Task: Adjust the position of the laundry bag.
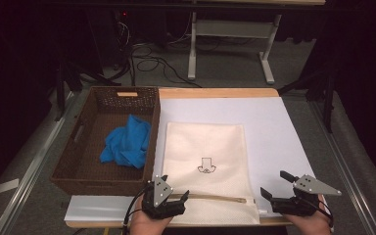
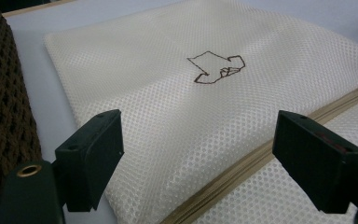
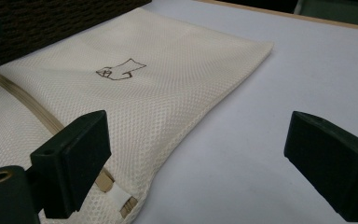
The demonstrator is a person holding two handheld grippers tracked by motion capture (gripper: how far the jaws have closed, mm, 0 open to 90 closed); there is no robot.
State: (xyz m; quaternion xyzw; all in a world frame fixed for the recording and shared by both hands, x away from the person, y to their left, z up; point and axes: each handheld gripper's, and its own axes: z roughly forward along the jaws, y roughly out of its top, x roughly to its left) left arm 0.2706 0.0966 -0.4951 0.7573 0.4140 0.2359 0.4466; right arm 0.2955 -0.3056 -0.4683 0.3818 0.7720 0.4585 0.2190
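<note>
A cream mesh laundry bag [image 1: 203, 147] lies flat on the white mat, with a small dark emblem [image 1: 206, 166] and a tan zipper [image 1: 215, 198] across its near end. My left gripper [image 1: 175, 192] hovers open over the bag's near left corner. In the left gripper view the jaws [image 2: 200, 154] stand wide above the mesh and the zipper [image 2: 242, 168]. My right gripper [image 1: 276, 184] is open at the bag's near right corner, its jaws [image 3: 200, 163] straddling the bag's edge, with the zipper's end [image 3: 119, 196] beside the left jaw. Nothing is held.
A brown wicker basket [image 1: 73, 147] stands left of the mat with a crumpled blue cloth [image 1: 127, 142] inside. The white mat [image 1: 274, 127] covers the wooden table. Cables and a desk frame [image 1: 192, 44] are on the floor beyond.
</note>
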